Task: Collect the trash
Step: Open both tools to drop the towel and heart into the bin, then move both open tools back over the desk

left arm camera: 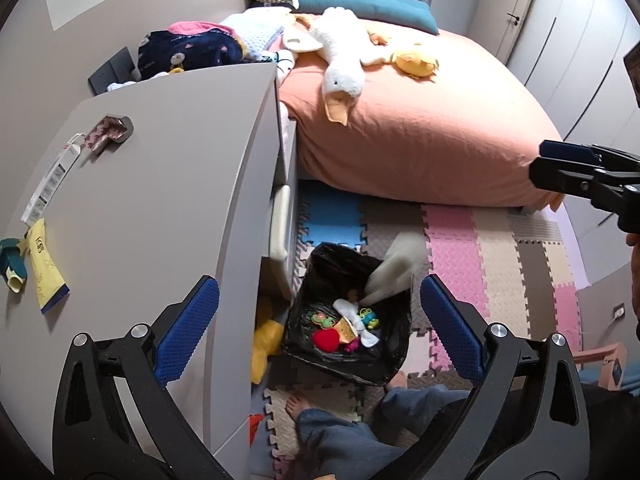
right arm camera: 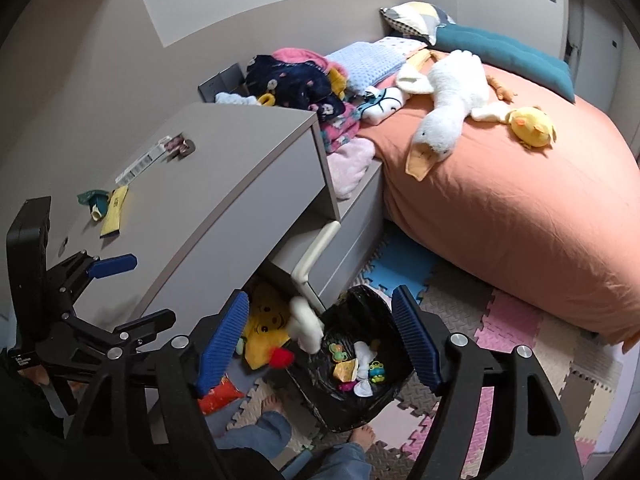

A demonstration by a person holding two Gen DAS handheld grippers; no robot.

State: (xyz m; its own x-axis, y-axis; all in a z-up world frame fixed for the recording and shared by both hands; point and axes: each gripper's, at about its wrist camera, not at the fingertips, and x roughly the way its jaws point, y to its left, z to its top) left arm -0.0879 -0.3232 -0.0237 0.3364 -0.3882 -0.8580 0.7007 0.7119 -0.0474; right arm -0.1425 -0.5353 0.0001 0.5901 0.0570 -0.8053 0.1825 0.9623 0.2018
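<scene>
- Bed [left arm camera: 420, 140]: salmon cover, with a white plush goose [left arm camera: 340, 60] and a yellow plush chick [left arm camera: 414, 62] lying on it; its far end is cut off by the frame edge.
- Grey cabinet surface [left arm camera: 160, 200]: you have a yellow packet [left arm camera: 46, 272], a barcode tag [left arm camera: 50, 184] and a patterned wrapper [left arm camera: 110, 132] lying there; the teal item at the left edge is partly cropped.
- Foam puzzle mat [left arm camera: 480, 248]: covers the floor; your bare feet and jeans hide part of it.
- Black-lined bin [left arm camera: 360, 368]: on the mat beside the cabinet, holding small colourful scraps that are hard to tell apart.
- White blurred item [left arm camera: 394, 268]: over the bin's rim, shape unclear.
- Your left tongs [left arm camera: 316, 328]: spread wide, nothing between the pads, above the bin.
- Your right tongs [right arm camera: 320, 344]: also parted and empty, above the bin.
</scene>
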